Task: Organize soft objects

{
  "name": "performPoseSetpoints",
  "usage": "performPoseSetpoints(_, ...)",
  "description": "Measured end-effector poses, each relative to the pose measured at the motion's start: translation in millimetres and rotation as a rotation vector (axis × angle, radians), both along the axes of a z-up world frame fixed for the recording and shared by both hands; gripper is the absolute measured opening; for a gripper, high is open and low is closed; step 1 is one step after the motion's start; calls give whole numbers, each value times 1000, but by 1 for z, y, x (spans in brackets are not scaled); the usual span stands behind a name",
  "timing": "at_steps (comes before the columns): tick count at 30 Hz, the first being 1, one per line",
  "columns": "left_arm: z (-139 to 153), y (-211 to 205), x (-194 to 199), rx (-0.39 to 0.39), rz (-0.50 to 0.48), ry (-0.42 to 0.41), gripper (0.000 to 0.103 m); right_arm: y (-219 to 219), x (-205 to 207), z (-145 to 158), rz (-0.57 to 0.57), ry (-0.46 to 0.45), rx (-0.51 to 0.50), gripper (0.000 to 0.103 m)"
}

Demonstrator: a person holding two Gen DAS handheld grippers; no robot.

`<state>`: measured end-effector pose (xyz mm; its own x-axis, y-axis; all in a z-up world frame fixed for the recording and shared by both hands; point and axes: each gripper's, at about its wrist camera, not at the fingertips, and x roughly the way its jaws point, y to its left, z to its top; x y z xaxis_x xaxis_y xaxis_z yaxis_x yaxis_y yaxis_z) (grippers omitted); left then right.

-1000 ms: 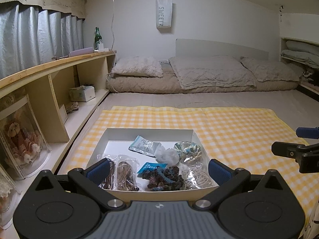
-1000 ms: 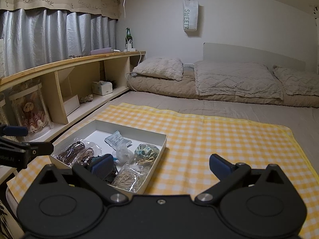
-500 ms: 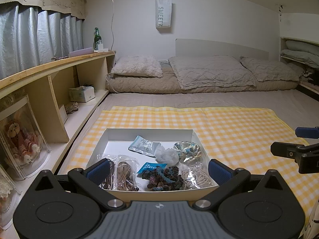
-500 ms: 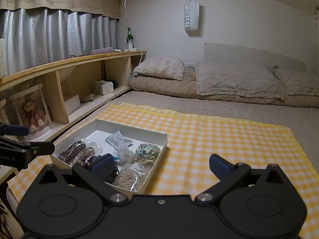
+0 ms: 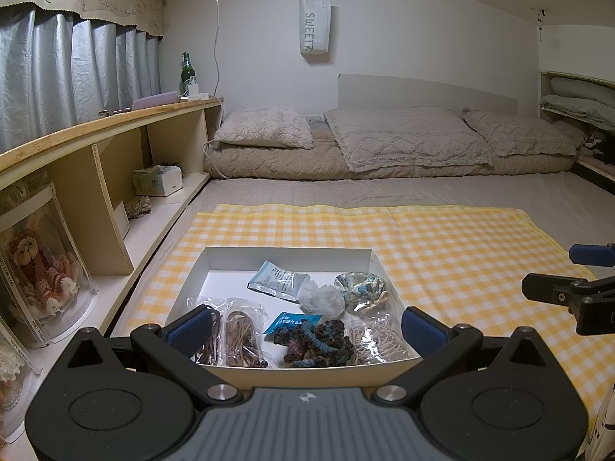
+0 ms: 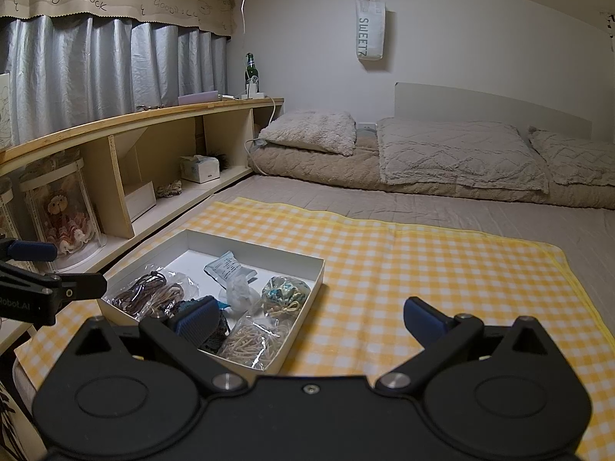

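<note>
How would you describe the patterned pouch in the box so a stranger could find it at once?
Start at the yellow checked blanket on the bed, where a shallow white box sits near the shelf side. The pouch lies against the box's right wall, beside a white mesh puff. Unlike the clear bags around it, it is round, gathered fabric in blue and gold, tied with a cord.

A shallow white cardboard box (image 5: 215,269) with matt walls sits on a yellow-and-white checked woven cloth (image 5: 442,246). Inside, glossy clear plastic bags of brown cord (image 5: 238,330) crinkle beside a dark, rough crocheted yarn piece (image 5: 319,342), a shiny patterned fabric pouch (image 5: 361,284) and a smooth pale-blue foil sachet (image 5: 276,278). The pale wooden shelf (image 6: 146,115) looks matt, and the quilted beige bedding (image 6: 457,153) is soft and textured. The ribbed blue rubber-like fingertips (image 5: 190,326) look matt.
</note>
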<state>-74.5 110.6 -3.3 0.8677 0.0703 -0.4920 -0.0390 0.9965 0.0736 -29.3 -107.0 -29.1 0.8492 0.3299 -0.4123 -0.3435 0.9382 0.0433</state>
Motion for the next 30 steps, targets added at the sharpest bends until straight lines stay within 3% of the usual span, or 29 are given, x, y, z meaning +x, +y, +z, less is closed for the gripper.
performPoseSetpoints(30, 0, 2, 0, 0, -2, 2, 103, 1, -1, 0, 7, 0, -1, 103)
